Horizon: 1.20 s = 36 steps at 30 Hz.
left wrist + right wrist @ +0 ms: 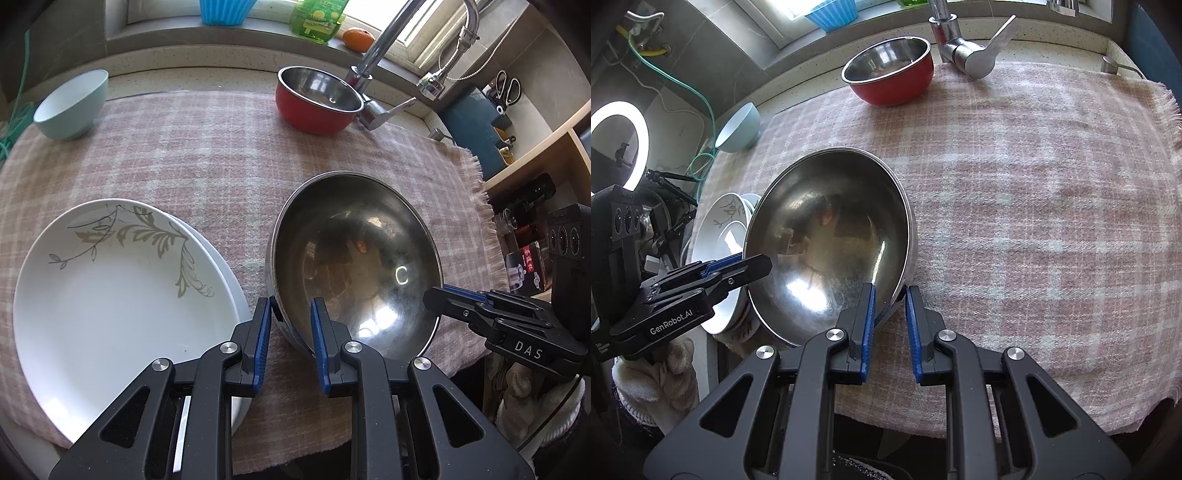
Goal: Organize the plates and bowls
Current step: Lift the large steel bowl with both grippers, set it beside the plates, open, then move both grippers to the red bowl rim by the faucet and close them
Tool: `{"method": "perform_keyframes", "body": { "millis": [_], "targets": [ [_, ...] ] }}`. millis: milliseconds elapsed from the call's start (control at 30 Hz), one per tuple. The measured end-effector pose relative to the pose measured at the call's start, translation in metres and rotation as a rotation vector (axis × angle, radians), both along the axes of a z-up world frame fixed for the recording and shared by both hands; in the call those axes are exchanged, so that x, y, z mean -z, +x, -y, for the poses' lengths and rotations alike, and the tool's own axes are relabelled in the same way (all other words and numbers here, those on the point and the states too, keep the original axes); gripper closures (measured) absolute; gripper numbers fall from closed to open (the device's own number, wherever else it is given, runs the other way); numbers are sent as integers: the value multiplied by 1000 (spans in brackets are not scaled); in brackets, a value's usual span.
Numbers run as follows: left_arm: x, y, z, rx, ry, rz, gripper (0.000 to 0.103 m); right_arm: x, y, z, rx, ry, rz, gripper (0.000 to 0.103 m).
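Both grippers are clamped on the rim of a large stainless steel bowl (354, 266), which sits tilted on a pink plaid cloth (207, 147) spread over the counter: the left gripper (291, 314) pinches the near left part of the rim and the right gripper (890, 299) pinches the near right part, each with one blue pad inside the bowl and one outside. Just left of the bowl lies a white plate with a leaf pattern (122, 288) stacked on another plate. Farther back, well apart from each other, stand a pale blue bowl (72, 105) and a red bowl with a steel interior (317, 99), the latter beside a chrome faucet (384, 48).
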State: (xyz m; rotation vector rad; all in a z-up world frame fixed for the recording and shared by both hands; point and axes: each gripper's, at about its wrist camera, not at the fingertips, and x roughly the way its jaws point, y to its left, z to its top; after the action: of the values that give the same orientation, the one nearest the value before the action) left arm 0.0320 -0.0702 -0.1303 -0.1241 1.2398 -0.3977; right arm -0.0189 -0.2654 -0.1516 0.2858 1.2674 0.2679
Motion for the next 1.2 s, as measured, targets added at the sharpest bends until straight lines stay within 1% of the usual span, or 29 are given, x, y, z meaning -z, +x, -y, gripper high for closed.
{"method": "perform_keyframes", "body": {
  "millis": [100, 200, 300, 367, 433, 500, 533, 567, 633, 700, 767, 867, 1000, 1067, 1133, 1200],
  "targets": [
    [0, 1, -3, -3, -10, -10, 83, -2, -1, -2, -16, -7, 7, 84],
    [-6, 0, -5, 0, -6, 9, 83, -6, -2, -1, -13, -21, 20, 81],
    [-16, 2, -13, -8, -25, 28, 82, -12, 0, 6, 15, -29, 13, 75],
    [-22, 6, -23, -34, -43, 33, 82, -21, 2, 13, 35, -60, 30, 68],
    [-32, 11, -32, -64, -64, 51, 82, -36, 1, 20, 61, -80, 70, 66],
    [-44, 14, -38, -73, -76, 85, 82, -50, -2, 26, 94, -72, 112, 55],
    [-49, 16, -40, -78, -78, 102, 82, -55, -1, 29, 108, -72, 126, 47],
    [-54, 18, -42, -85, -81, 116, 82, -59, 0, 30, 118, -65, 134, 46],
    [-60, 22, -49, -103, -91, 122, 82, -66, 3, 33, 141, -39, 144, 46],
    [-65, 23, -54, -123, -93, 136, 82, -74, 1, 36, 166, -32, 179, 46],
    [-70, 25, -58, -135, -79, 151, 82, -80, 1, 36, 163, -51, 210, 46],
    [-75, 33, -62, -153, -77, 153, 82, -84, 3, 38, 152, -77, 225, 46],
    [-83, 39, -58, -146, -79, 172, 82, -97, 6, 48, 191, -66, 283, 46],
    [-89, 41, -55, -137, -83, 189, 82, -105, 6, 52, 207, -77, 323, 46],
    [-94, 46, -50, -125, -85, 205, 82, -114, 7, 53, 209, -80, 370, 46],
    [-99, 52, -45, -114, -87, 220, 82, -121, 12, 53, 198, -81, 396, 46]
  ]
}}
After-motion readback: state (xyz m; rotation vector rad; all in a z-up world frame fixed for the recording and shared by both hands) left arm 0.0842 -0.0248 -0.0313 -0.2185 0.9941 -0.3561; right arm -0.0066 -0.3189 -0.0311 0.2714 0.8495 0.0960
